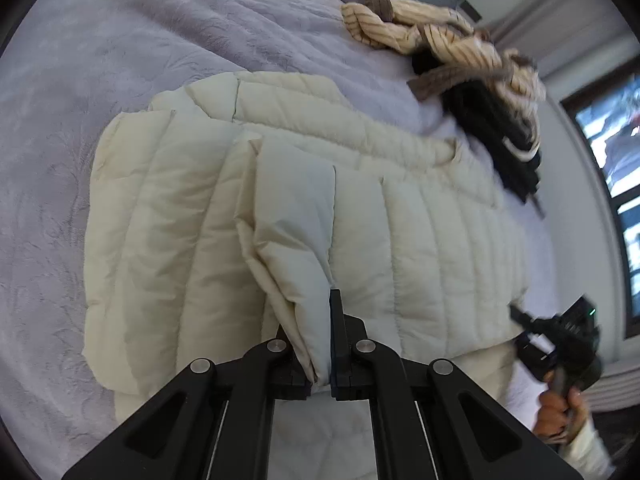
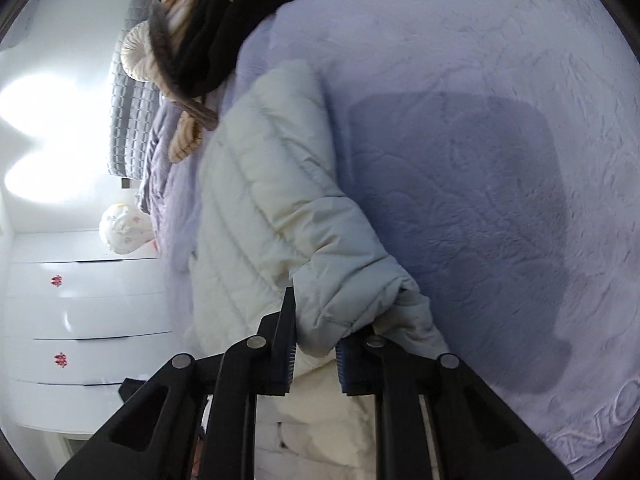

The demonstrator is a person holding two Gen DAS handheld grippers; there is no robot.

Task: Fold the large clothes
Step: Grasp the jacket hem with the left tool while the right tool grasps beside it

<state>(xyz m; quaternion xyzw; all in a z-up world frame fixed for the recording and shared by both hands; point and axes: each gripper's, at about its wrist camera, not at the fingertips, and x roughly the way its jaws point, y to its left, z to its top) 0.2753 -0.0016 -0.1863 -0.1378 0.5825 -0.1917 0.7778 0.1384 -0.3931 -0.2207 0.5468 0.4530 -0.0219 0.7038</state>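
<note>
On the left wrist view, we see the cream puffer jacket (image 1: 280, 208) lying flat on the lavender bed cover (image 1: 100, 60), partly folded: one sleeve or side panel is already laid over the body. Left gripper (image 1: 322, 344) is clamped on a raised fold of that jacket, cloth pinched between the fingers (image 1: 336, 320). Our read: fold is midway, this flap is not yet laid down and the final halving is left. Open bed cover to the left and far side of the jacket, plenty of room there. Right side is tighter: a heap of striped beige sweater (image 1: 420, 28) and black garment (image 1: 500, 140) sits near the jacket's far corner, close to the bed edge. The person's hand (image 1: 560, 412) with the other gripper shows at lower right, blurred.

On the right wrist view, right gripper (image 2: 316, 344) has the padded jacket edge between its fingers (image 2: 286, 328); they look closed on it, though a small gap stays because of the bulk. Jacket (image 2: 260, 200) runs away toward the clothes heap (image 2: 200, 40). Wide bare bed cover (image 2: 480, 160) to the right, shadowed. White drawers (image 2: 80, 320) stand well apart on the left, beyond the bed.
</note>
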